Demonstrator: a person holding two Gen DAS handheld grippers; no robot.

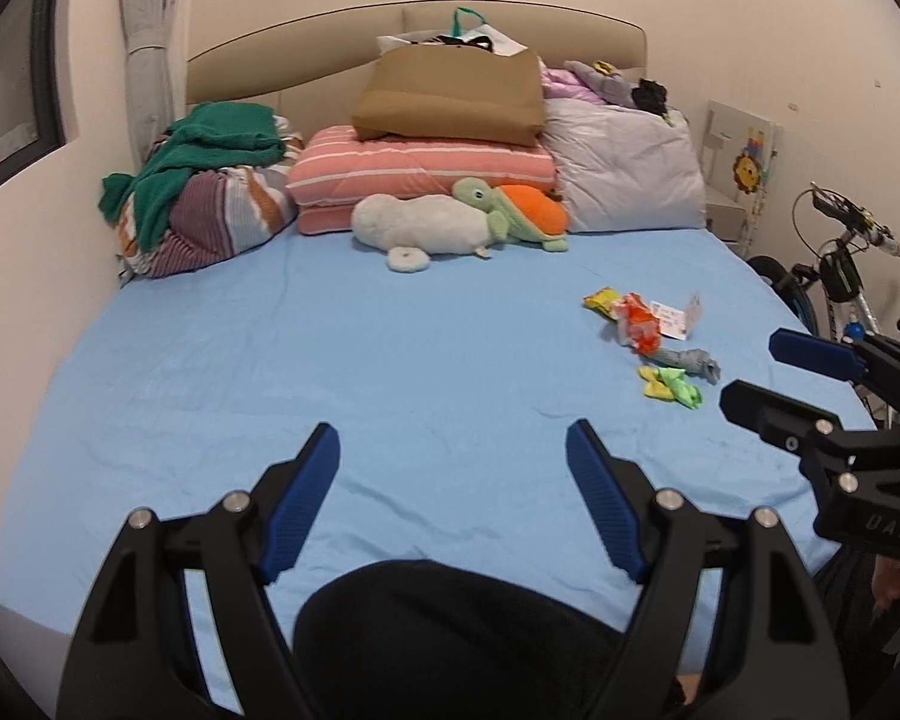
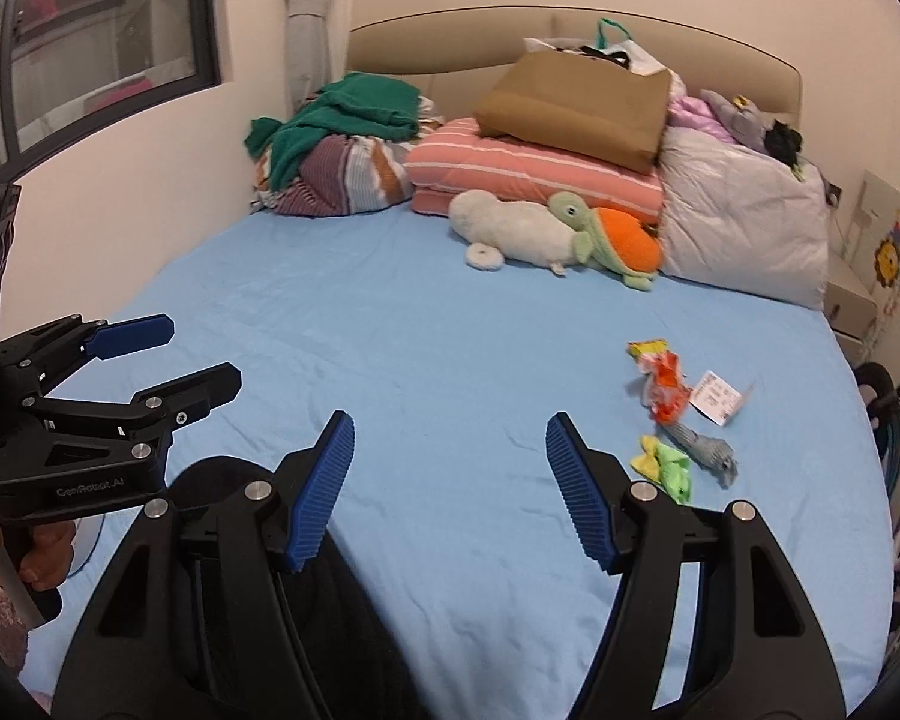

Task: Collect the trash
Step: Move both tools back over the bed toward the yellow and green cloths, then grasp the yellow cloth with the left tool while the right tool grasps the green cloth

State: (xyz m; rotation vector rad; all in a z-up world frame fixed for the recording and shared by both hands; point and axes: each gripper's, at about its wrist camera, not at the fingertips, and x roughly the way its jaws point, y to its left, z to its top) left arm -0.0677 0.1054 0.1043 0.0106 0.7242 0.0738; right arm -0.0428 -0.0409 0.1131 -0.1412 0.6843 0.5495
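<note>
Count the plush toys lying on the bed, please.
2: a white plush before the striped pink quilt, and a green turtle against its right side. Others may be hidden.

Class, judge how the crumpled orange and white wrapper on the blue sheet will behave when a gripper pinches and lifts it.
The orange and white wrapper looks like thin, crumpled film, so probably light and floppy. Its creases should give the pads purchase, though glossy film may slip. Lying flat, it seems unlikely to roll.

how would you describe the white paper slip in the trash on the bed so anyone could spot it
On the blue bed sheet, a small cluster of litter lies near the right edge. The paper slip is on the cluster's right, beside the orange wrapper. It is the only flat white piece with print; the rest are coloured and crumpled.
</note>
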